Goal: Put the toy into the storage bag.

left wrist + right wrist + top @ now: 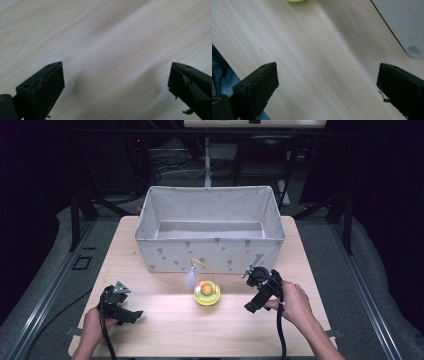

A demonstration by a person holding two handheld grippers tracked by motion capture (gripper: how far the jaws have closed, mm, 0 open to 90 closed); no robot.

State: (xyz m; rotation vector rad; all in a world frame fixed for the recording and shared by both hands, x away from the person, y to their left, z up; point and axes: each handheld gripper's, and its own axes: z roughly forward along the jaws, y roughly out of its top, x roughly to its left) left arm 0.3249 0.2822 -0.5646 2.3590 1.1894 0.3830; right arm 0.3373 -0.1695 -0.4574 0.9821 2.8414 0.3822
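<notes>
Yellow dish before fabric bin – hand-held grippers apart (both agape).

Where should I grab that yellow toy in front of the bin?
Probably its round yellow base, jaws straddling its sides. Come in from the right gripper, which is nearer and open. The thin handle arching toward the fabric bin looks too slim to pinch surely.

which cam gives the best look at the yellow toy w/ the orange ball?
High view. The yellow toy sits whole on the table in front of the fabric bin, between both grippers. The right gripper view catches just a sliver of its yellow edge at the top; the left gripper view looks at bare wood.
</notes>
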